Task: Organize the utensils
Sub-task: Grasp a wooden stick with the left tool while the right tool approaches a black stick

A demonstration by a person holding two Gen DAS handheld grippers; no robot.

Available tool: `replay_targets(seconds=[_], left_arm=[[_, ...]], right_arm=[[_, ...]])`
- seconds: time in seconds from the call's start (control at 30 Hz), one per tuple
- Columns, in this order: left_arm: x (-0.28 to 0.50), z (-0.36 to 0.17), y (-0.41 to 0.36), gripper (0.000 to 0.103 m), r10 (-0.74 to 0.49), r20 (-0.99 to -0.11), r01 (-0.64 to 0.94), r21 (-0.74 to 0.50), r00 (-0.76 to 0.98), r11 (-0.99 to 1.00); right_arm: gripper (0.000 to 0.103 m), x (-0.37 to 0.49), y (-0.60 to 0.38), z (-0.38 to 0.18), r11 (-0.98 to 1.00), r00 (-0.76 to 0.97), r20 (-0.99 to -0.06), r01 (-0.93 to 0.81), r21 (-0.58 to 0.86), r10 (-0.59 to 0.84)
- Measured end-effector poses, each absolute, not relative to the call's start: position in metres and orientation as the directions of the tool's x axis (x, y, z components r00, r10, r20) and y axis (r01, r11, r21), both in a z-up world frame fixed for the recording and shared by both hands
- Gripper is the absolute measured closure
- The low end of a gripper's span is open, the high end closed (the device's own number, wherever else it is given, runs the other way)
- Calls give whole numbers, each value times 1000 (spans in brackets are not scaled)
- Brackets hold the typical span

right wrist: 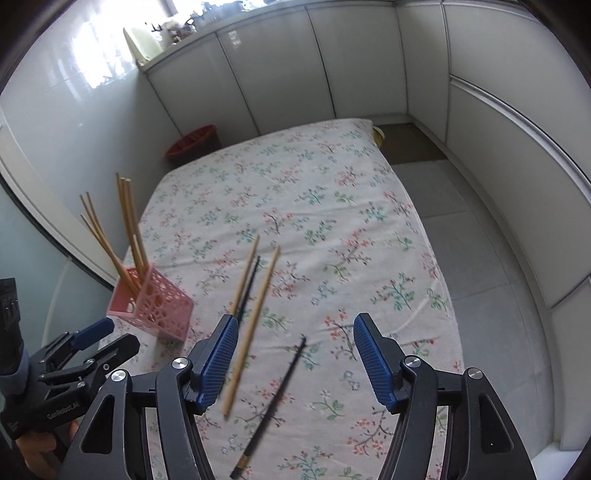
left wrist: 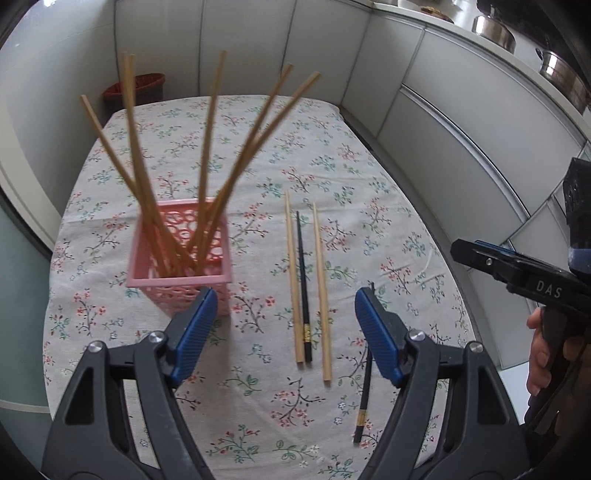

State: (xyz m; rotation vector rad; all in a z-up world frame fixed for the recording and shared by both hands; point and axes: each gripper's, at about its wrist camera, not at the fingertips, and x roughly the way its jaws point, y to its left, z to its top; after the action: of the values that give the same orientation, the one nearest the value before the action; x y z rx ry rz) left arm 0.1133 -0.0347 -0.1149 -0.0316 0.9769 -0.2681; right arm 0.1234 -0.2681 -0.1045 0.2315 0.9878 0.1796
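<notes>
The left claw is hanging wide over the surface, which is wearing a pale cloth printed with small flowers, and nothing is sitting between its blue ribbed pads. Just ahead of its left pad, the pink lattice basket is standing on the cloth with a fan of light wooden chopsticks leaning out of it in several directions. In the gap ahead of the claw, three chopsticks are lying side by side: a light wooden one, a black one with a gold band touching it, and another light wooden one slightly apart. A second black chopstick, also gold-banded, is lying partly behind the left claw's right pad.

The right claw is likewise standing wide and gripping nothing. In its own view that lone black chopstick is lying on the cloth in the gap between its pads, while the nearer light wooden chopstick is running just beside its left pad.

In the left wrist view the right tool is entering from the right edge, held by a hand, and the white letters "DAS" are showing on its black body. In the right wrist view the left tool is showing at the lower left, and "GenRobot.AI" is reading along its side.

Pale cabinet fronts are surrounding the surface, a red bin is sitting beyond its far corner, and metal pots are standing on the counter above the cabinets.
</notes>
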Motion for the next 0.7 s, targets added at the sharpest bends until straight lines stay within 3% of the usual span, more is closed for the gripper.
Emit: replay_targets(seconds=[0.2, 0.37, 0.53, 0.7], left_arm=[[121, -131, -57, 26, -262, -842, 244, -161, 472, 956], [136, -149, -83, 63, -297, -860, 267, -197, 415, 943], [170, -171, -118, 81, -262, -855, 273, -149, 448, 950], [212, -196, -135, 84, -196, -852, 262, -73, 486, 962]], right_arm=[[37, 124, -280, -117, 963, 494, -836, -10, 268, 238], [37, 128, -289, -127, 965, 470, -853, 9, 262, 227], [37, 131, -302, -142, 961, 428, -876, 53, 270, 223], [37, 133, -314, -155, 955, 399, -889, 93, 282, 224]])
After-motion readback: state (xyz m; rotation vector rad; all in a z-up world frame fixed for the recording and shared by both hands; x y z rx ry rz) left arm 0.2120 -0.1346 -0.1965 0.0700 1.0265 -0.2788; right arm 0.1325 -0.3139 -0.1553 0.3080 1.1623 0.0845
